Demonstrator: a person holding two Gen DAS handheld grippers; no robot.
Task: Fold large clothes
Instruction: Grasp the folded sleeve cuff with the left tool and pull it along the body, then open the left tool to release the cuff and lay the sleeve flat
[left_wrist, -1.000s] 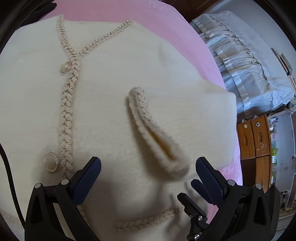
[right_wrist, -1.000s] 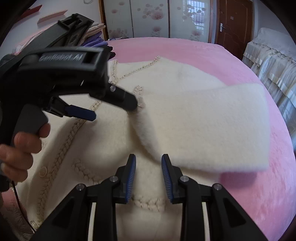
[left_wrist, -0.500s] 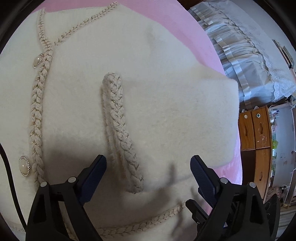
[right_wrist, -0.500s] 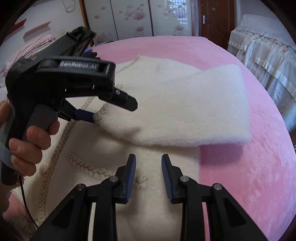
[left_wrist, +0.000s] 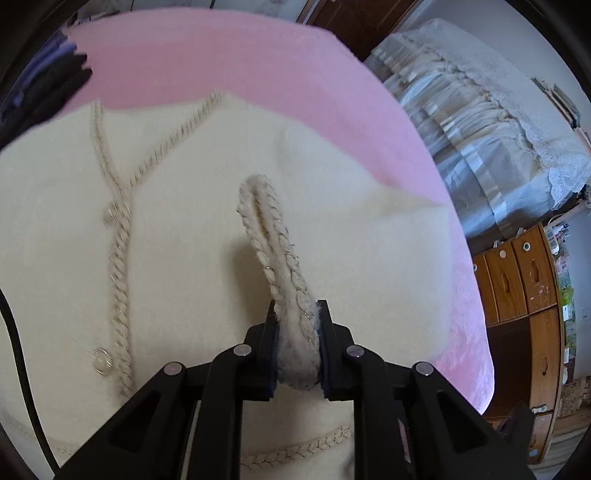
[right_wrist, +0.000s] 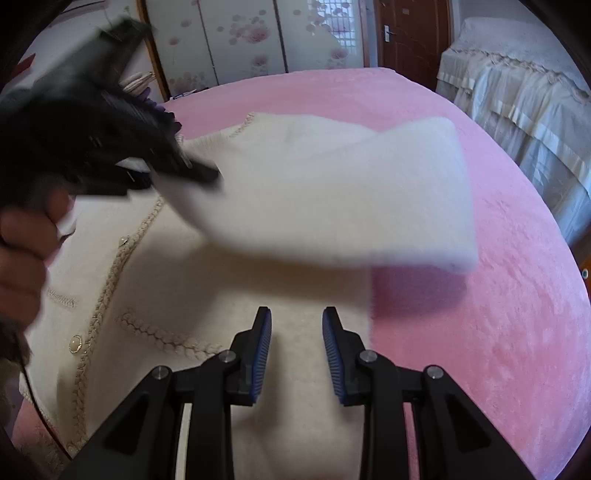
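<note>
Pink bed (left_wrist: 221, 55): left hand-held gripper (left_wrist: 297, 343) just clamped cardigan cuff (left_wrist: 291, 306), sleeve lifted.

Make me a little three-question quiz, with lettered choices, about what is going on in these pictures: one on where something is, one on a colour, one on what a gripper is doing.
1. Where does the cream cardigan lie?
A. On a wooden floor
B. On the pink bed cover
C. Inside a drawer

2. What colour are the pads of the right gripper?
A. Blue
B. Red
C. Yellow

3. What is the left gripper doing?
A. Hanging open above bare cover
B. Shut on a button
C. Shut on the braided sleeve cuff

Answers:
1 B, pink cover shows all around the cardigan.
2 A, both ribbed pads are blue.
3 C, its jaws have just closed and the cuff is pinched between them, while the right gripper holds nothing.
</note>
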